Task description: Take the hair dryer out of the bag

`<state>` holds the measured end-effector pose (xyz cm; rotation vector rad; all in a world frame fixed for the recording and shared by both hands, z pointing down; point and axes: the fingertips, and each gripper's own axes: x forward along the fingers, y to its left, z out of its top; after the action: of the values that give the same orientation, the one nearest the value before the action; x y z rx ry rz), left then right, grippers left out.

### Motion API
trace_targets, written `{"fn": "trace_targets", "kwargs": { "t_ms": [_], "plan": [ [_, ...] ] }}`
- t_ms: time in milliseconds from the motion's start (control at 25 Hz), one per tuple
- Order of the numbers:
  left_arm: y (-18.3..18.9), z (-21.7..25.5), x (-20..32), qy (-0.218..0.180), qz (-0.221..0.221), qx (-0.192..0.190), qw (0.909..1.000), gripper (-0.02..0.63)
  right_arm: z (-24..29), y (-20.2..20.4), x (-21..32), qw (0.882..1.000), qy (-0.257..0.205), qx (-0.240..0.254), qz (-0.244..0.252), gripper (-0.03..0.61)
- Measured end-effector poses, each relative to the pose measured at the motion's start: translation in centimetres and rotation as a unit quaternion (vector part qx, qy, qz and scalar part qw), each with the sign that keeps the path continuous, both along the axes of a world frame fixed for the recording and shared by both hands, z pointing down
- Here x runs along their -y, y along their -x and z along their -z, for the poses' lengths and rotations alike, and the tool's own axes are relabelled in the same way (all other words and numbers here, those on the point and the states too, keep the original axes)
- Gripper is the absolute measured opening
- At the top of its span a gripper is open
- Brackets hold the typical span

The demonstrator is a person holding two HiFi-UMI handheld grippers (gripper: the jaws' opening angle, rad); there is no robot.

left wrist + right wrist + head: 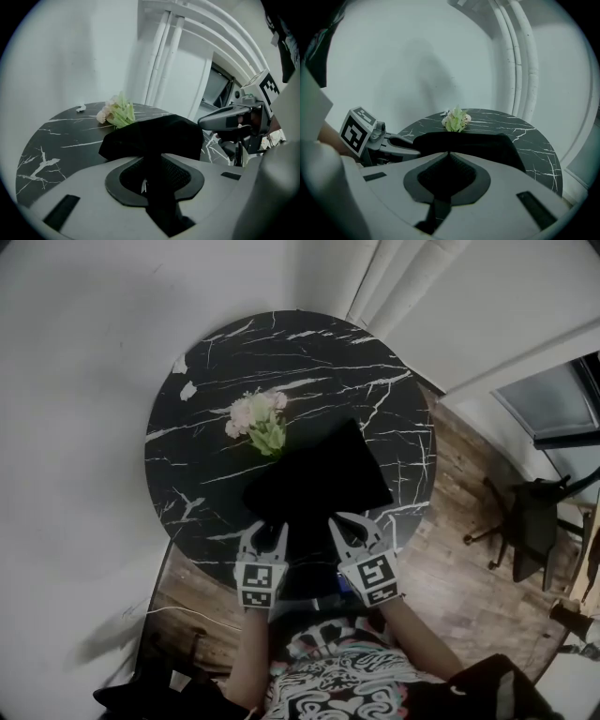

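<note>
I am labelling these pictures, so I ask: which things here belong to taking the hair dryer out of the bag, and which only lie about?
Job in hand:
- soft black fabric bag on the round black marble table
- left gripper
- right gripper
- hair dryer: not visible

Lying about:
- pink and green flower bunch
- small white scraps
- black office chair

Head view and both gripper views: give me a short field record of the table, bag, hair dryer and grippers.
table: round black marble top
bag: black, lying on the table's near half
flowers: small bunch just beyond the bag
hair dryer: not visible
left gripper: jaws apart, at the bag's near edge
right gripper: jaws together, at the bag's near edge
</note>
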<state>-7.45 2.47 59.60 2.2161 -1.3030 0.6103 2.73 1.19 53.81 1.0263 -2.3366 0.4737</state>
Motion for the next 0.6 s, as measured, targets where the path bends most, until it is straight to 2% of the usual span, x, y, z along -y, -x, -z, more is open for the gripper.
{"fn": "trace_targets", "kwargs": {
  "t_ms": [80,200,400,600],
  "plan": [
    [-0.18,-0.05,0.27,0.001,0.001,-0.009,1.0,0.057,-0.16,-0.1,0.02,1.0,0.002,0.0,-0.001,0.02],
    [-0.36,-0.2,0.3,0.006,0.002,-0.021,0.9998,0.04,-0.28,-0.09,-0.21,1.0,0.005,-0.001,0.002,0.02],
    [-0.01,-0.34,0.15,0.019,0.006,-0.017,0.9997,0.02,0.07,0.47,-0.54,1.0,0.013,0.009,0.012,0.02],
    [-0.18,0.65,0.42,0.007,-0.004,-0.021,0.9997,0.019,0.39,0.46,-0.57,1.0,0.005,0.0,-0.001,0.021]
  ]
}}
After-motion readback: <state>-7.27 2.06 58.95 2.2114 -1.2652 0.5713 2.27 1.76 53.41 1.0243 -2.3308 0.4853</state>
